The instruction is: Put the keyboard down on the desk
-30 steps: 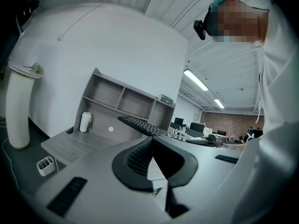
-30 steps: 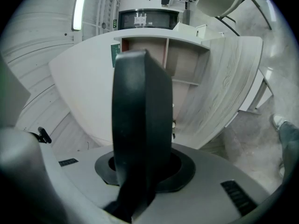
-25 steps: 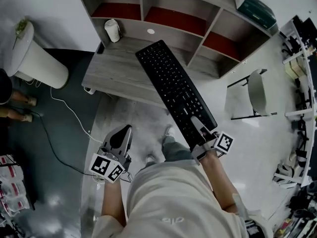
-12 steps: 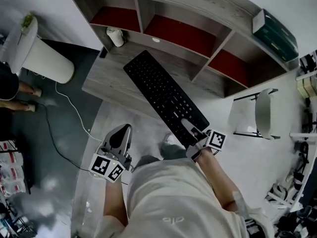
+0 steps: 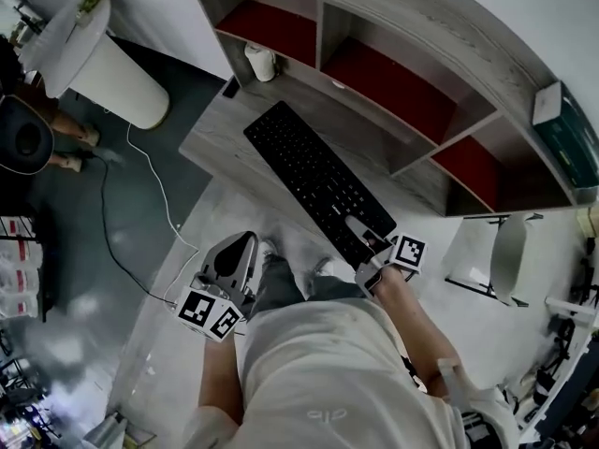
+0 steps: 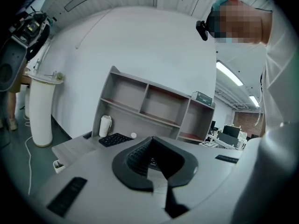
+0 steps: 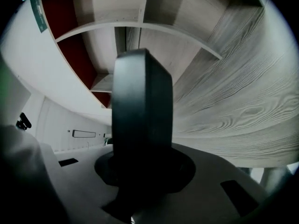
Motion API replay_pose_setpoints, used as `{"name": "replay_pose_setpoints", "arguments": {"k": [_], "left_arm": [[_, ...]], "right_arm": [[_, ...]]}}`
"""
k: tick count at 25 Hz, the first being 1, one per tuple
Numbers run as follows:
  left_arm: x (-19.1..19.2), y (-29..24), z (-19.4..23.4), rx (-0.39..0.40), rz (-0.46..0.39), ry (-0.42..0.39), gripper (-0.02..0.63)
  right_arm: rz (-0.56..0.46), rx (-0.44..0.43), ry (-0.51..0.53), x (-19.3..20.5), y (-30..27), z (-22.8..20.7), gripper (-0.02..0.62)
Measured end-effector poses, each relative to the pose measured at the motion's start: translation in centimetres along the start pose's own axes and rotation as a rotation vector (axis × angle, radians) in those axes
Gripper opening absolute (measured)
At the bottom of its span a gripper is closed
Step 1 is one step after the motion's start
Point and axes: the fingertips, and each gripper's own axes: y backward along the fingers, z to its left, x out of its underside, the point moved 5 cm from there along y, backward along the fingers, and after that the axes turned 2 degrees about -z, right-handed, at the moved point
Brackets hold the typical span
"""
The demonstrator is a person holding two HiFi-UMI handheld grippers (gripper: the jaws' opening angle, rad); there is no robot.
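A black keyboard [image 5: 318,181] lies slantwise over the grey wooden desk [image 5: 211,152]. Its far end is above the desk top and its near end juts past the front edge. My right gripper [image 5: 368,243] is shut on that near end. Whether the keyboard rests on the wood I cannot tell. In the right gripper view the keyboard [image 7: 140,125] stands as a dark slab between the jaws, with the desk's wood grain [image 7: 233,101] beside it. My left gripper [image 5: 236,255] hangs low in front of the desk, jaws together and holding nothing. From the left gripper view the keyboard's far end [image 6: 114,139] shows on the desk.
A white cup [image 5: 260,62] and a small white disc [image 5: 335,84] sit at the back of the desk, under a shelf unit with red-backed bays [image 5: 384,78]. A white pedestal [image 5: 112,64], a floor cable [image 5: 159,190] and a person's feet are at left. A chair [image 5: 496,251] stands at right.
The desk and shelves have come nearer and shifted right in the head view. The keyboard, still gripped at its near end, reaches farther over the desk. The left gripper has stayed put.
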Motion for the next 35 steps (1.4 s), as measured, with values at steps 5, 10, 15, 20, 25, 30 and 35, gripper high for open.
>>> {"name": "replay_pose_setpoints", "arguments": {"k": [5, 10, 15, 20, 25, 30, 35], "left_arm": [[-0.6, 1.2, 3.8, -0.016, -0.004, 0.024, 0.016], [-1.9, 2.0, 8.4, -0.027, 0.002, 0.034, 0.015], [-2.6, 2.9, 12.6, -0.023, 0.013, 0.039, 0.016], [-2.8, 3.4, 16.3, -0.016, 0.027, 0.043, 0.016], [-2.9, 3.9, 19.5, -0.019, 0.038, 0.055, 0.017], [-2.8, 4.1, 21.8, -0.019, 0.050, 0.067, 0.017], [-2.8, 4.0, 23.5, -0.023, 0.062, 0.087, 0.016]], "right_arm": [[0.040, 0.052, 0.019, 0.6, -3.9, -0.5, 0.130], [0.053, 0.097, -0.005, 2.4, -8.2, -1.2, 0.130], [0.072, 0.134, -0.023, 4.2, -12.2, -2.3, 0.130], [0.089, 0.155, -0.053, 5.6, -15.7, -3.1, 0.132], [0.114, 0.156, -0.085, 6.5, -18.9, -3.6, 0.135], [0.142, 0.155, -0.068, 6.5, -21.4, -3.9, 0.138], [0.153, 0.141, -0.066, 5.8, -23.8, -3.9, 0.143]]}}
